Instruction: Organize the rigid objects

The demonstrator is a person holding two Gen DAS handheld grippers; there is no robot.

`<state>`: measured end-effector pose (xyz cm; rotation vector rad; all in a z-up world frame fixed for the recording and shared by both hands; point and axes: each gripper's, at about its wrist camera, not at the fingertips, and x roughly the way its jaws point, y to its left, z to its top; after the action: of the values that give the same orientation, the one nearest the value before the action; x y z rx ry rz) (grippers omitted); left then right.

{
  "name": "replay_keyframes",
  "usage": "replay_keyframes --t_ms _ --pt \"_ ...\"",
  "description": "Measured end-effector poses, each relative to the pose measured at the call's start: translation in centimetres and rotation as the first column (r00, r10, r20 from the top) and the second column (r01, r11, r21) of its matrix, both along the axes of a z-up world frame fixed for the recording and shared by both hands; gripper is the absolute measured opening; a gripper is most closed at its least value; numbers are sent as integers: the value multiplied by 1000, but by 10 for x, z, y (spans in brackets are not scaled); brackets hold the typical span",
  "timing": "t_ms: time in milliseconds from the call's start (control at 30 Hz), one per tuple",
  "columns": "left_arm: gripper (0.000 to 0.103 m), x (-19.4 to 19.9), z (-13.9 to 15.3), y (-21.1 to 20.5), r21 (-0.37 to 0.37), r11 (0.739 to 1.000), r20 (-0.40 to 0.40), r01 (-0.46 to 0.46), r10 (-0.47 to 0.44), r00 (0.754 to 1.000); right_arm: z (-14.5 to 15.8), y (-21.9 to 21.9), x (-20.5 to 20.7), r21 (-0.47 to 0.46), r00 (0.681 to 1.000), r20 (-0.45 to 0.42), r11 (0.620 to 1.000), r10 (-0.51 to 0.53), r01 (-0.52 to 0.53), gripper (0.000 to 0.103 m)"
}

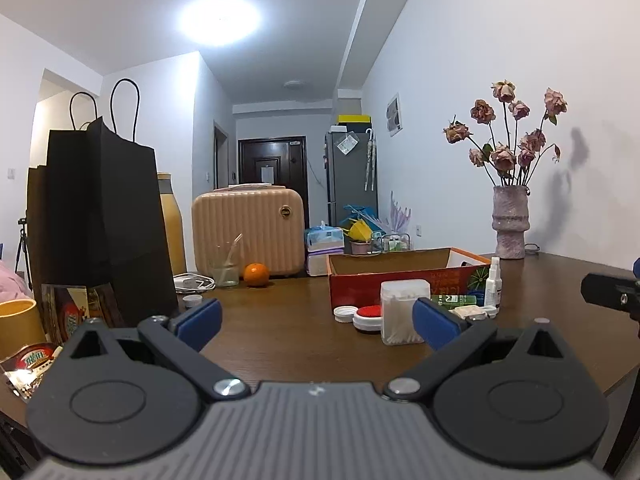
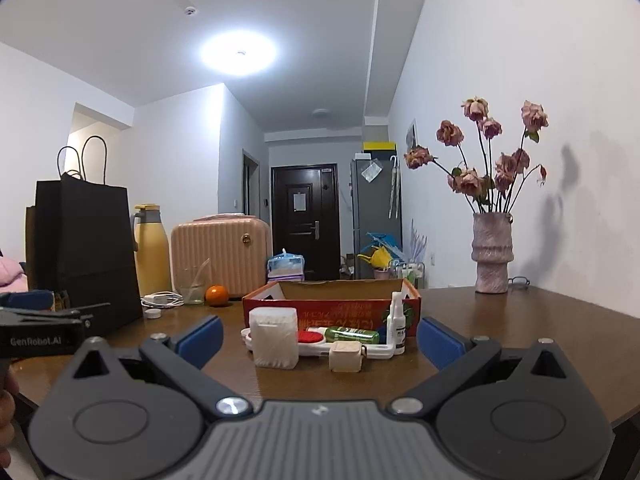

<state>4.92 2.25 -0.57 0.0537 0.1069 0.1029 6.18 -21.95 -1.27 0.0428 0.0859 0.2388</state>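
Both my jaws gape empty before the red cardboard box (image 2: 332, 306); I should square my right gripper (image 2: 320, 338) on the cotton-swab box (image 2: 274, 338), grasping its flat sides.

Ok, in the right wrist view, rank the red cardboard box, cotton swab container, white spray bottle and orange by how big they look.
1. Red cardboard box
2. Cotton swab container
3. White spray bottle
4. Orange

The orange sits farther back, so it may look smaller than it is.
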Motion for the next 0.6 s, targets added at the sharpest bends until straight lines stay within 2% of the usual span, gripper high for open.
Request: replay_keyframes --t_ms 267,433,533,600 --pt "103 25 -9 0 0 1000 -58 11 -11 998 -8 2 28 -30 999 -53 1000 -9 8 103" --pt "103 59 -9 8 12 1000 -102 11 -10 995 -11 3 61 -36 996 -90 999 -8 4 103" --pt "103 85 -5 10 3 998 -127 55 -55 990 -10 4 87 -31 993 -117 999 3 -7 102" --pt "103 107 -1 11 -31 996 -146 86 -90 985 -8 4 107 -14 989 -144 999 29 -31 100"
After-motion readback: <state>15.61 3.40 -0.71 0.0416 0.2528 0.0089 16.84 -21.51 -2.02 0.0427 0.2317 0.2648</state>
